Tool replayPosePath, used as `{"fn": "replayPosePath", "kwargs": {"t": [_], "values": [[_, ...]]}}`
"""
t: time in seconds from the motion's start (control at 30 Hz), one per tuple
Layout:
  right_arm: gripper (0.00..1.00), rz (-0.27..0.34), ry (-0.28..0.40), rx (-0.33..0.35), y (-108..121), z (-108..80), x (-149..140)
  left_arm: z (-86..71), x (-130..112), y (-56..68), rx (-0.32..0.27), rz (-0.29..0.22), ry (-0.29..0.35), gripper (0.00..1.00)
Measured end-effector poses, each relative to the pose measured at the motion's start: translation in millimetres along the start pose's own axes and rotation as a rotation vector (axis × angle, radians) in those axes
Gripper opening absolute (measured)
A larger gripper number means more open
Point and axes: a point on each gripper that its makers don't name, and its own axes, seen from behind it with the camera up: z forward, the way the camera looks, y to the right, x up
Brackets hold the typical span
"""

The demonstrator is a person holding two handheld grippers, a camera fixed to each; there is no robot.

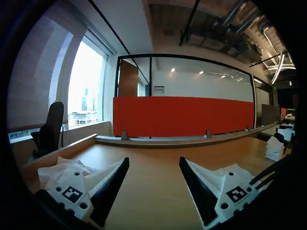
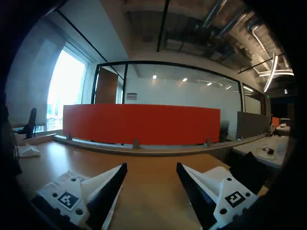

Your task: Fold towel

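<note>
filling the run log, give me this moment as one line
left tongs: open, empty | right tongs: open, empty | towel: crumpled on desk, beside left tongs

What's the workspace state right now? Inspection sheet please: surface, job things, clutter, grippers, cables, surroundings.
Surface: wooden desk, bare in the middle.
Job's things: crumpled white towel lying on the desk, at the left of the left gripper view, partly hidden by the left gripper; not held.
Clutter: white stack, perhaps folded cloths, at the desk's far right.
Grippers: left gripper open, nothing between its fingers; right gripper open, nothing between its fingers.
Cables: thin cable on the next desk, away from the work area.
Surroundings: orange divider along the desk's back edge, chair, window, glass wall behind.
</note>
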Motion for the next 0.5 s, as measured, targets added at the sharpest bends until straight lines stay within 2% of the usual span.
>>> {"fn": "replayPosePath", "kwargs": {"t": [0.3, 0.5], "values": [[1.0, 0.002, -0.039, 0.009, -9, -13.6, 61, -2.7, 68, 3.9, -0.01, 0.023, -0.04, 0.97], [1.0, -0.006, -0.057, 0.015, -13, -17.1, 89, -4.1, 94, 7.6, -0.024, 0.028, -0.067, 0.97]]}}
